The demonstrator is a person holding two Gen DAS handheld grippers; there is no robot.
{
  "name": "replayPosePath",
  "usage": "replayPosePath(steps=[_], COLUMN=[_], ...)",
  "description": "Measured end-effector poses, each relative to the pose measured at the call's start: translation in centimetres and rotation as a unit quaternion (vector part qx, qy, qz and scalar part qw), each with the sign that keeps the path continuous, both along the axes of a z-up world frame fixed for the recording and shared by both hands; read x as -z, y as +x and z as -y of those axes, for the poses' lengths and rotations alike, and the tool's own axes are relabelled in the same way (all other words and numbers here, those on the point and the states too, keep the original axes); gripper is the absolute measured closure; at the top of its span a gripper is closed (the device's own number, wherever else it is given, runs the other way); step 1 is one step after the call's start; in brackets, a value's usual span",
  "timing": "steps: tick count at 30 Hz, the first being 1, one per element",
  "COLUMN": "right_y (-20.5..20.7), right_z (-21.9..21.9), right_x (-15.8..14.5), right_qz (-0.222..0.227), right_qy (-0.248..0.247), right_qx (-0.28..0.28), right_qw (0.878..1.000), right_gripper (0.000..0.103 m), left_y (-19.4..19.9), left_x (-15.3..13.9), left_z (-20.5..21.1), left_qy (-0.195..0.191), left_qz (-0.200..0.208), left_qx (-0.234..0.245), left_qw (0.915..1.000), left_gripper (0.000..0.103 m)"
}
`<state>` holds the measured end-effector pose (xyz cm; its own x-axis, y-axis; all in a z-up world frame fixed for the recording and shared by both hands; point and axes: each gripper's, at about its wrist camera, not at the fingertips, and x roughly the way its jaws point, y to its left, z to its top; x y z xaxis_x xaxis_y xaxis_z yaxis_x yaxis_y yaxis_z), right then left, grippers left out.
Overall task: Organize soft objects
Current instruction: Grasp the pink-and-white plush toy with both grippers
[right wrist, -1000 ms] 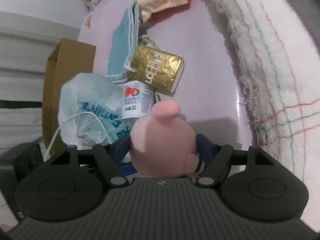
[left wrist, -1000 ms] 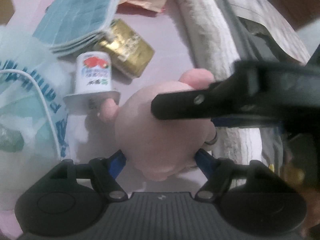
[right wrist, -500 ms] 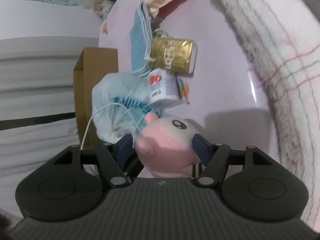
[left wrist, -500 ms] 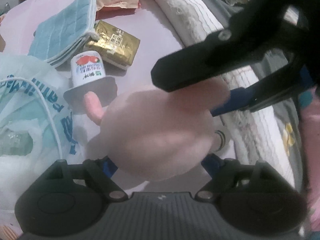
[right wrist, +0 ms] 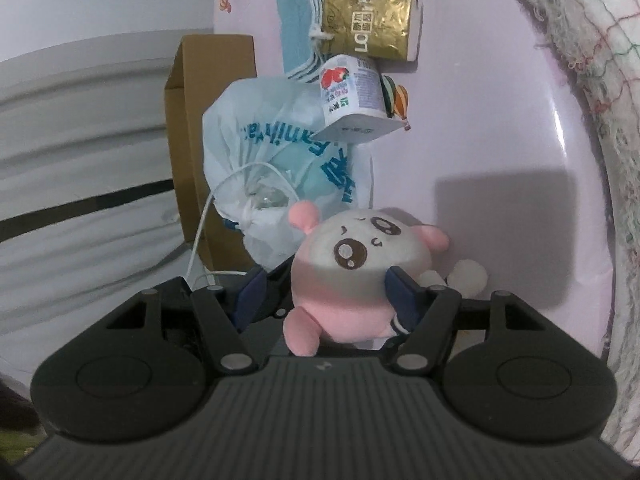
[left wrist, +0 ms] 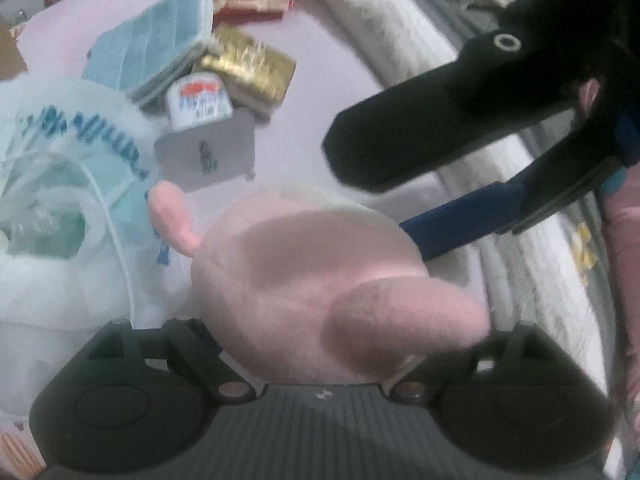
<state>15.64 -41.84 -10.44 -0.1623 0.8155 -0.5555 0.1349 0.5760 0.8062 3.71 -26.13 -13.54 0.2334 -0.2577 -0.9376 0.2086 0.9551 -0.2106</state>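
Observation:
A pink and white plush toy (left wrist: 312,272) fills the middle of the left wrist view, close to the camera. My left gripper (left wrist: 324,312) straddles it; its jaws are opening and the plush hides its pads. My right gripper (right wrist: 328,292) is shut on the plush toy (right wrist: 360,256), whose face shows; the right blue pad (right wrist: 400,296) presses its side. In the left wrist view the right gripper (left wrist: 372,192) reaches in from the upper right. A stack of blue cloths (left wrist: 152,48) lies further back.
A yogurt cup (right wrist: 352,92) lies on its side by a gold pack (right wrist: 368,24) and a tied plastic bag (right wrist: 280,152). A cardboard box (right wrist: 200,120) stands at the pink table's (right wrist: 500,120) edge. A white fringed towel (right wrist: 580,60) runs along the right.
The plush has turned, so its face now shows in the right wrist view. It sits closer to the left camera, and the left jaws have spread wider around it.

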Motion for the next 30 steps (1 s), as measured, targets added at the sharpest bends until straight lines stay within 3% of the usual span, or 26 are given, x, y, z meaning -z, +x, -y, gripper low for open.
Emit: replayPosePath(steps=[4, 8, 12, 19, 30], right_y=[0.7, 1.7, 1.8, 0.7, 0.3], right_z=[1.4, 2.8, 3.2, 1.9, -0.4], right_x=[-2.3, -3.3, -1.1, 0.6, 1.2], right_qz=[0.031, 0.063, 0.038, 0.029, 0.027], right_qy=[-0.001, -0.028, -0.049, -0.053, -0.056], right_qx=[0.017, 0.025, 0.031, 0.019, 0.004], right_qw=[0.999, 0.997, 0.998, 0.998, 0.998], right_gripper=[0.036, 0.036, 0.036, 0.04, 0.045], left_y=[1.5, 3.1, 2.4, 2.1, 0.9], left_x=[-0.9, 0.5, 1.6, 2.4, 1.7], left_z=[1.1, 3.2, 3.4, 1.8, -0.5], left_qy=[-0.024, -0.003, 0.02, 0.02, 0.023], left_qz=[0.036, 0.042, 0.035, 0.013, -0.001], left_qx=[0.011, 0.045, 0.057, 0.027, -0.002], left_qw=[0.999, 0.9981, 0.9976, 0.9994, 0.9997], left_gripper=[0.015, 0.012, 0.012, 0.012, 0.011])
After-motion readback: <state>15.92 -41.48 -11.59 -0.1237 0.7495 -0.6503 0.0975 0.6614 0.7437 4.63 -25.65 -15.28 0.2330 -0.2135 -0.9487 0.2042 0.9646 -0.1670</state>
